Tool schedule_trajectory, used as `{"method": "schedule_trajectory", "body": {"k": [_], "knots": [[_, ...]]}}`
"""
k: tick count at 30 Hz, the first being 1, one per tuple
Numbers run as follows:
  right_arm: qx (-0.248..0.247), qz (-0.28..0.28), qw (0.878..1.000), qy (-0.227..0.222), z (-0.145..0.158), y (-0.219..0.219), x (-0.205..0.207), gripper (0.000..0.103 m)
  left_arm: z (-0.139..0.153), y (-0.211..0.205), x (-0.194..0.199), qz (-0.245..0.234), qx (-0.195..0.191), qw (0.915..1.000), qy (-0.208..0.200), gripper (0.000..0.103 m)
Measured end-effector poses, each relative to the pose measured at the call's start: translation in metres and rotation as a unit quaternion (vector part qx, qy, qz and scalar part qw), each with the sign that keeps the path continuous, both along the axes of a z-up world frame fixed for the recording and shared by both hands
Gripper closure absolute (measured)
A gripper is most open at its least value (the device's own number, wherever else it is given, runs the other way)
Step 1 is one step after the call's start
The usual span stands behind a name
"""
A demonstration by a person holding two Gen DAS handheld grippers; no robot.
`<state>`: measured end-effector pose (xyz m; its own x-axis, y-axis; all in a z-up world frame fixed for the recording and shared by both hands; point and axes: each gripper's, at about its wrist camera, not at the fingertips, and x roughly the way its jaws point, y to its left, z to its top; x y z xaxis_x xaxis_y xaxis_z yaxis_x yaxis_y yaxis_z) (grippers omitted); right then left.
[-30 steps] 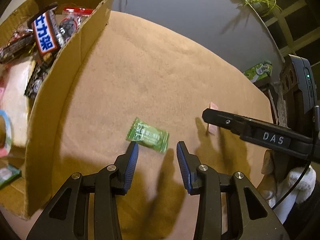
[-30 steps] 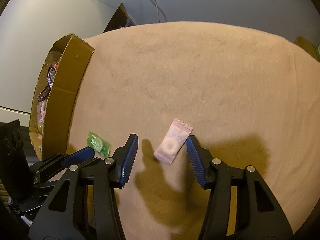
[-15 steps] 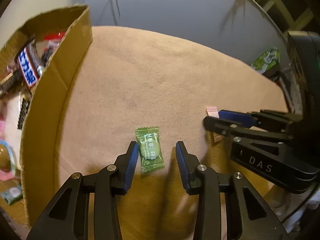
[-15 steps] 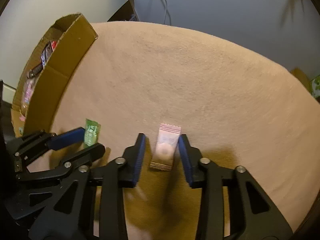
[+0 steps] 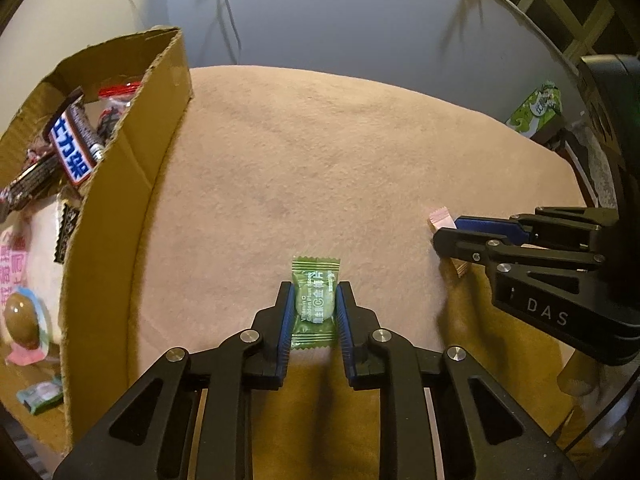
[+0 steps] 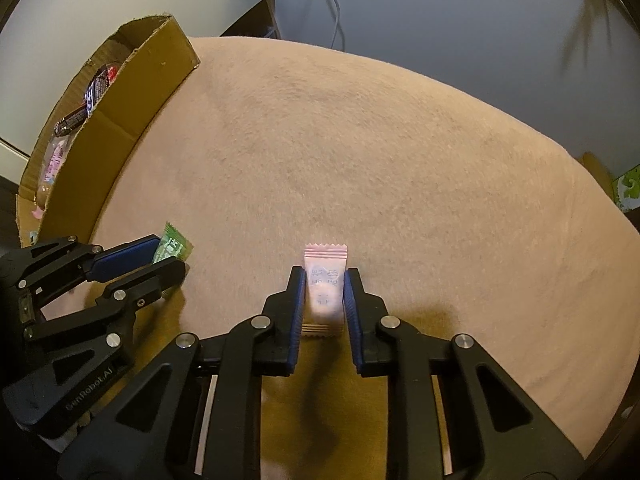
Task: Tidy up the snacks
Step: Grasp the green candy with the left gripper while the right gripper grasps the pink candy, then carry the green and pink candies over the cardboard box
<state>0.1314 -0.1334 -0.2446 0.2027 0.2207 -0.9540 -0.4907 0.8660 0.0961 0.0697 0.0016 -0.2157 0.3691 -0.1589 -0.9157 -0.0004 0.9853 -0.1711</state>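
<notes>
Now both grippers are clamping wrapped candies on the tan cloth.
Left gripper (image 5: 313,299), jaws just closed, is pinching the green candy (image 5: 315,300); right gripper (image 6: 324,290) is pinching the pink candy (image 6: 324,284); cardboard box (image 5: 116,200) is sitting at ten o'clock.

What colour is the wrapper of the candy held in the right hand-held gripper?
Pale pink candy, seen best in the right wrist view.

Both views are lit warmly and rather dimly, from above and behind the cameras. Dark shadows are thrown onto the near part of the tan cloth (image 6: 400,160) beneath the left gripper (image 5: 314,300) and right gripper (image 6: 324,292). The far cloth is seen paler and evenly lit. Thin plant shadows are cast on the grey wall (image 5: 360,20). Strong fisheye bending and black corners are seen at the edges. The centre is rendered sharp; the margins are softened
</notes>
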Motion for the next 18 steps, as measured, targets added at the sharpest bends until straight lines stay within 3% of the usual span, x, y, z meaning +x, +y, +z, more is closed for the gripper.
{"method": "schedule_trajectory", "body": {"k": [6, 18], "knots": [[0.016, -0.006, 1.000, 0.000, 0.000, -0.004, 0.005, 0.083, 0.008, 0.004, -0.002, 0.005, -0.005, 1.0000, -0.004, 0.084], [0.045, 0.007, 0.999, -0.024, 0.041, -0.013, 0.005, 0.083, 0.039, 0.021, -0.015, 0.016, -0.016, 0.9990, -0.038, 0.084]]}}
